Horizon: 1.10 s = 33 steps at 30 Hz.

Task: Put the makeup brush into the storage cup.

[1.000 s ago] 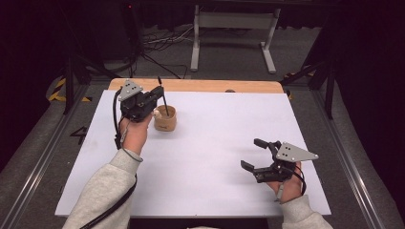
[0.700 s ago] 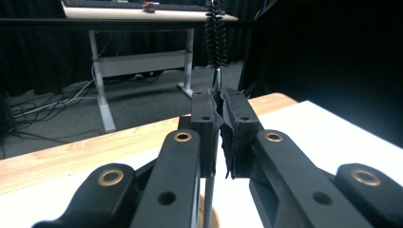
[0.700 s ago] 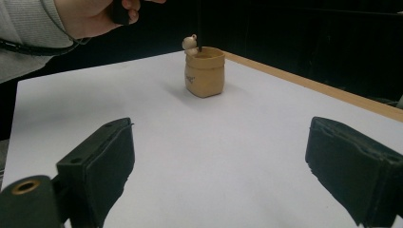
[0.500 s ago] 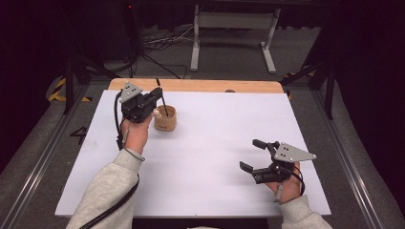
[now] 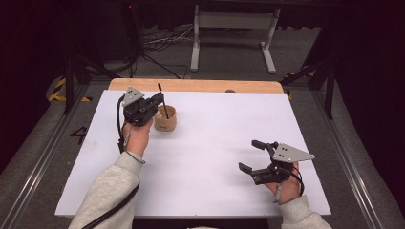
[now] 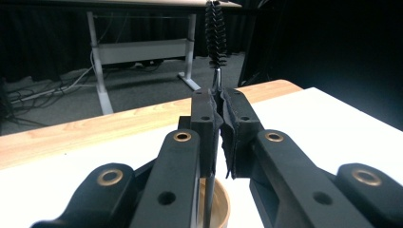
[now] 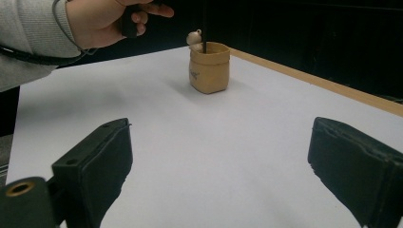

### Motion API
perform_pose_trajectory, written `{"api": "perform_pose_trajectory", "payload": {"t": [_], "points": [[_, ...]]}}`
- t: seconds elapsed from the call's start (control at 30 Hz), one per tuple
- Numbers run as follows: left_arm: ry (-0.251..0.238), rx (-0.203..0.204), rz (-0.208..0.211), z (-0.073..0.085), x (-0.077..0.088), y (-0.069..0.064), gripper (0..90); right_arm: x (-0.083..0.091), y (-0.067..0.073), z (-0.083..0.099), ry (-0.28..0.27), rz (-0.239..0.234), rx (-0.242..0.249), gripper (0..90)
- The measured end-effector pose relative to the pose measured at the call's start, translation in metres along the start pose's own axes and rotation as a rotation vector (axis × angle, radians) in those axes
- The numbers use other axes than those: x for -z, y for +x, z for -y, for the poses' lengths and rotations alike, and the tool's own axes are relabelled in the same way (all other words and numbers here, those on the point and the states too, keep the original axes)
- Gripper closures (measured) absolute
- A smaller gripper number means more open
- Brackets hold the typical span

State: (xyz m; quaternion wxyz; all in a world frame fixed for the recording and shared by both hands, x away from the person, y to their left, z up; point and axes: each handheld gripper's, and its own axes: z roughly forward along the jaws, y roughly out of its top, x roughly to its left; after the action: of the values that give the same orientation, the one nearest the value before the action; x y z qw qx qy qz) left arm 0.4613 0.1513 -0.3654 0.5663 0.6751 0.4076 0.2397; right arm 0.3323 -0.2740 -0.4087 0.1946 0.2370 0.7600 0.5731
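In the upper left of the high view, the left claw (image 5: 160,101) is held over a small round tan cup (image 5: 165,119) on the white table (image 5: 215,143). Its jaws are pinched tight on the thin stem of a black bristly brush (image 6: 215,33). The brush stands up straight, with its bottom end down in the cup. The left arm in a grey sleeve (image 5: 112,191) reaches up from the bottom edge. In the lower right, the right claw (image 5: 252,155) sits low over the table, jaws spread wide and holding nothing, well apart from the cup.
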Motion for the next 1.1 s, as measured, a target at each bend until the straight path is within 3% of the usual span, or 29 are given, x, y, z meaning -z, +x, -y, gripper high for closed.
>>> {"api": "perform_pose_trajectory", "payload": {"t": [0.17,0.27,0.4,0.47,0.63,0.93,1.1], "points": [[0.010,0.003,0.017,0.003,-0.001,0.001,83.9,0.001,-0.001,0.001,0.010,0.002,-0.004,7.2],[0.011,-0.031,0.026,0.004,0.000,0.000,78.4,0.001,-0.001,0.001,0.015,0.003,-0.007,7.0],[0.002,-0.055,0.048,0.005,0.005,-0.002,55.4,0.002,-0.001,0.000,0.011,0.007,-0.008,7.0],[0.003,-0.047,0.056,0.004,0.007,-0.002,43.0,0.002,-0.001,0.000,0.011,0.006,-0.008,7.0],[0.008,-0.058,0.075,0.002,0.017,0.000,20.2,0.004,-0.002,0.000,0.008,0.013,-0.012,6.3],[-0.008,-0.095,0.127,-0.003,0.044,0.000,16.9,0.004,-0.006,-0.005,0.010,0.019,-0.007,4.3],[-0.017,-0.110,0.181,0.000,0.067,-0.003,14.0,0.007,-0.013,-0.011,-0.011,0.018,-0.002,3.2]]}}
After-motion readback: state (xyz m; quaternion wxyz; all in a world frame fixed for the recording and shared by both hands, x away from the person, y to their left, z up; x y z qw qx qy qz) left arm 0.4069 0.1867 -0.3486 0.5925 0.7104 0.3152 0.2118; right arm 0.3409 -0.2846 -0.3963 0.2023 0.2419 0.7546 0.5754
